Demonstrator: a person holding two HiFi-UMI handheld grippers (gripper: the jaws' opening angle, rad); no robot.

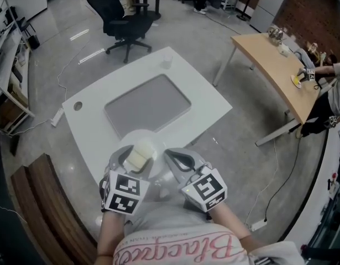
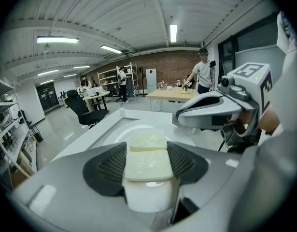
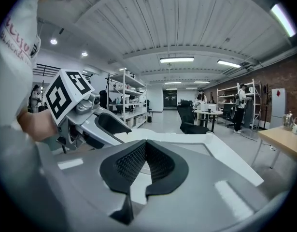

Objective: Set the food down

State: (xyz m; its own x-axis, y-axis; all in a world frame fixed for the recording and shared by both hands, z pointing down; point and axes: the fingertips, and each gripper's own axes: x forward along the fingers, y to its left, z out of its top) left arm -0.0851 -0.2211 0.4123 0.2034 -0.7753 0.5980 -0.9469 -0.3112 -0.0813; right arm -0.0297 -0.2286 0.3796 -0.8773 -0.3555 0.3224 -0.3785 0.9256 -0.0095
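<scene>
My left gripper (image 1: 135,158) is shut on a pale cream block of food (image 1: 140,154), held just above a white plate (image 1: 137,132) at the near edge of the white table (image 1: 205,95). In the left gripper view the food (image 2: 148,164) fills the gap between the dark pads (image 2: 109,166) of the left gripper (image 2: 147,154), with the plate (image 2: 120,134) under it. My right gripper (image 1: 172,159) hovers close beside on the right, over the plate's right side. In its own view the right gripper (image 3: 144,166) is shut, pads together, holding nothing.
A grey mat (image 1: 147,104) lies in the table's middle, and a small clear cup (image 1: 166,62) stands at its far edge. A black office chair (image 1: 125,18) is beyond the table. A wooden desk (image 1: 272,62) with a person (image 1: 333,90) stands at the right.
</scene>
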